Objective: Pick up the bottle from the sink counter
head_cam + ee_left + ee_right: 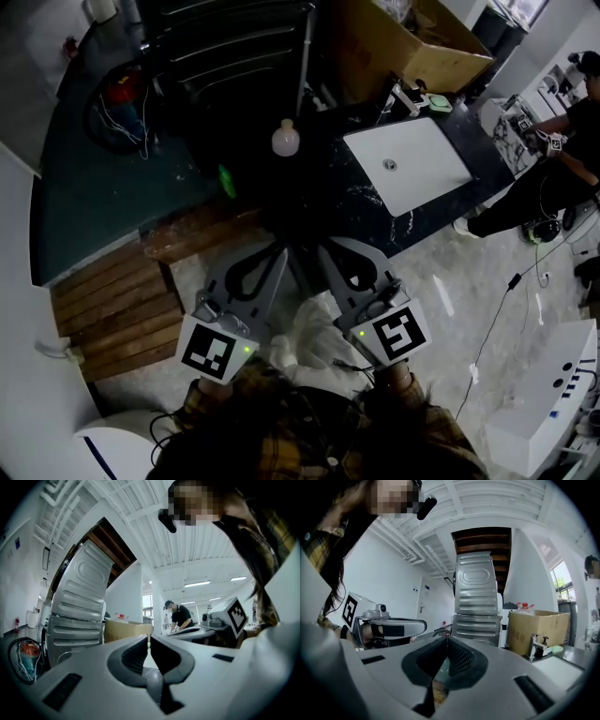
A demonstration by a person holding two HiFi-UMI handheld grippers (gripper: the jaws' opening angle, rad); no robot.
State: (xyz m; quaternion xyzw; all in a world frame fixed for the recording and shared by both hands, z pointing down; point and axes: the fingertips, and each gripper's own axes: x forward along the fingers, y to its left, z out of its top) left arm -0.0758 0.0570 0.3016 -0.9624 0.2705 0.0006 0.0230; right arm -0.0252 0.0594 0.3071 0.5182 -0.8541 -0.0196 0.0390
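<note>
We hold the left gripper (279, 249) and right gripper (323, 248) near, jaws together, empty; the bottle (286, 140) stands upright farther on the dark worktop (314, 202), left of the sink (431, 155).

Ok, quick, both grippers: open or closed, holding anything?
Left gripper: closed, empty.
Right gripper: closed, empty.

Head view: running dim, the counter (323, 192) sinking into near-black, the bottle (285, 139) catching a pale sheen. Gripper views: running bright, ceiling strip lights (197, 583) and window (560, 581) glaring; edges bending, corners darkening, near foreground blurring.
</note>
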